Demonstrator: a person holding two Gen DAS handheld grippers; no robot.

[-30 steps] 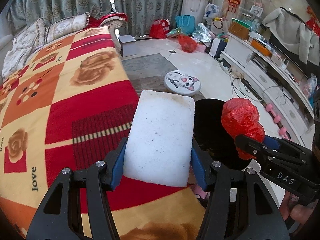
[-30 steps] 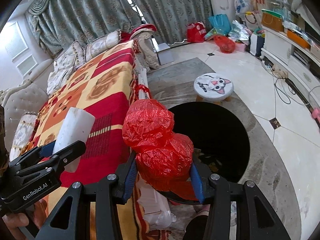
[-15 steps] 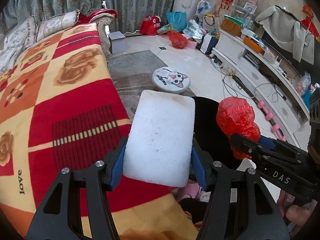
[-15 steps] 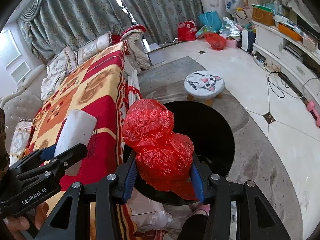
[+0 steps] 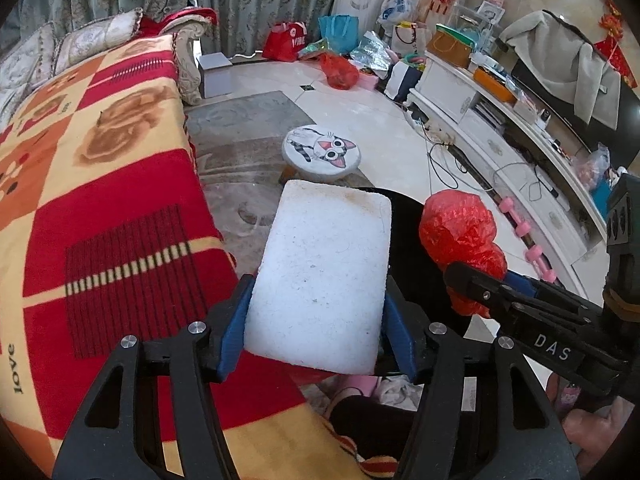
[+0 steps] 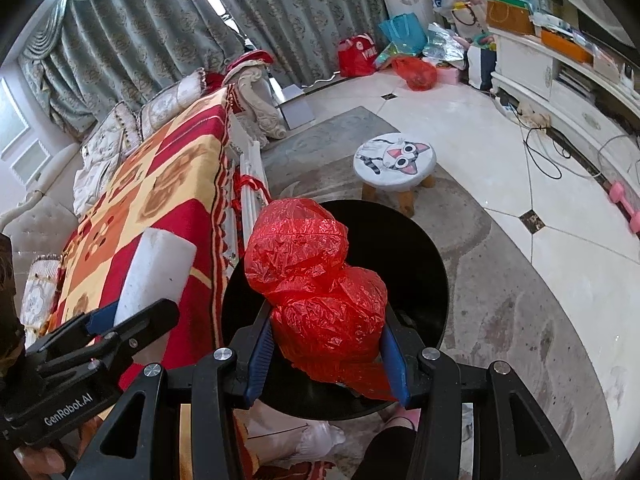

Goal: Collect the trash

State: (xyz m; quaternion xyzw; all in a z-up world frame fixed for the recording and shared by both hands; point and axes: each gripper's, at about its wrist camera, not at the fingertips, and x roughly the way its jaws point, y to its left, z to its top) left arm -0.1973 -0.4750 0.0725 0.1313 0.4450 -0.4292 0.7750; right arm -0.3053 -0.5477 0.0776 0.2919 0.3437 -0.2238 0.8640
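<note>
Between the blue pads of the left gripper [image 5: 316,332] sits a white rectangular foam block [image 5: 324,280], clamped on both sides, above the front edge of the red and yellow patterned blanket [image 5: 100,184]. The right gripper [image 6: 326,354] holds a crumpled red plastic bag [image 6: 316,284] tight between its jaws, over the near rim of the round black bin [image 6: 420,256]. Beyond the bin stands a small white stool with a cat face [image 6: 394,158] on the grey rug [image 6: 320,140].

The right gripper [image 5: 476,280] is showing "DAS", the left gripper [image 6: 132,316] "GenRobot.AI", and the blanket [image 5: 100,184] "love" at its left edge.
</note>
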